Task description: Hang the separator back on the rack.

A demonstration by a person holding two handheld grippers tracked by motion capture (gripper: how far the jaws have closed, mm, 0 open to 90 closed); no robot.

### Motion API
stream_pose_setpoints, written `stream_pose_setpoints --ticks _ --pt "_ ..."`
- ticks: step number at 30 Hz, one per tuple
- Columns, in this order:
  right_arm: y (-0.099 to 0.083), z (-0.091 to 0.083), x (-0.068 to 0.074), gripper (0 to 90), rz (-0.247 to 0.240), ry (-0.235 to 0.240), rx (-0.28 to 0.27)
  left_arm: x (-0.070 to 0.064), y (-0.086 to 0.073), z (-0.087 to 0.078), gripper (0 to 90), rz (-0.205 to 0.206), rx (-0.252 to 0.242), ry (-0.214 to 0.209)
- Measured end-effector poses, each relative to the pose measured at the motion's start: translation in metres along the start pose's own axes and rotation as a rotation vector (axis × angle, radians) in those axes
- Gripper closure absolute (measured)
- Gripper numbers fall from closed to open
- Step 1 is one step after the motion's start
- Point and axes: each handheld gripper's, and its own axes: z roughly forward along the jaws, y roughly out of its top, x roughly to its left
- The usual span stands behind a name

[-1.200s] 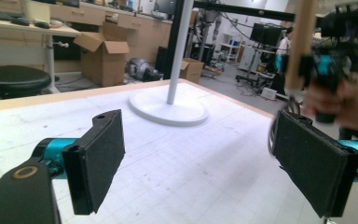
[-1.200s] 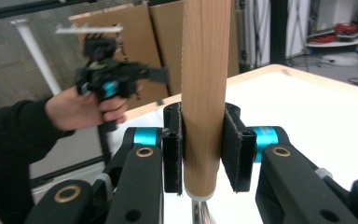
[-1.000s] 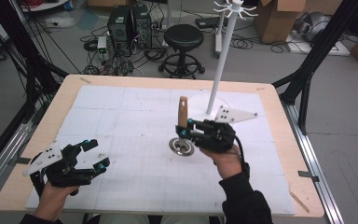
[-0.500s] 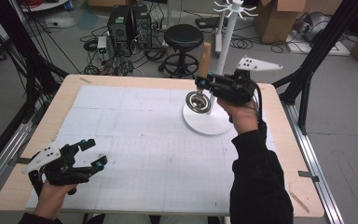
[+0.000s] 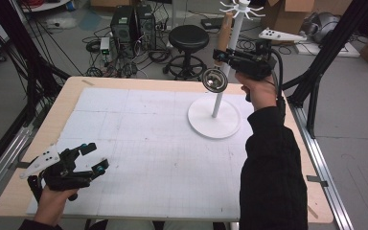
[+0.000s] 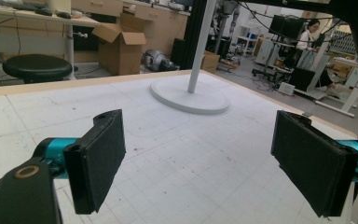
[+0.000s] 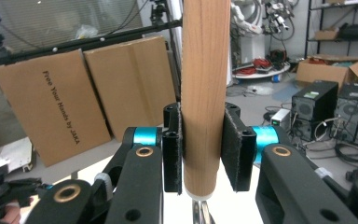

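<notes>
Strainer held in air beside the rack pole, above its base; wooden handle upright, clamped between right gripper jaws. Left gripper low over the table near the front left corner, jaws wide apart, holding nothing.

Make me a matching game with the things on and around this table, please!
Things:
1. right tool
2. left tool
3. white stand
4. black stool

States:
A. on the floor beyond the table
B. open, holding nothing
C. standing on the table mat
D. shut on the wooden handle

Pairs: 1-D, 2-B, 3-C, 4-A
</notes>
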Motion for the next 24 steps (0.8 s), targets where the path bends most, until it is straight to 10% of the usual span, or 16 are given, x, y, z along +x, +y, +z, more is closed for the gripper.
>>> stream_pose_setpoints --ticks 24 --pt "-0.006 0.002 -0.018 70.8 0.057 -0.097 0.011 0.004 -0.002 -0.004 18.5 -0.017 0.003 0.011"
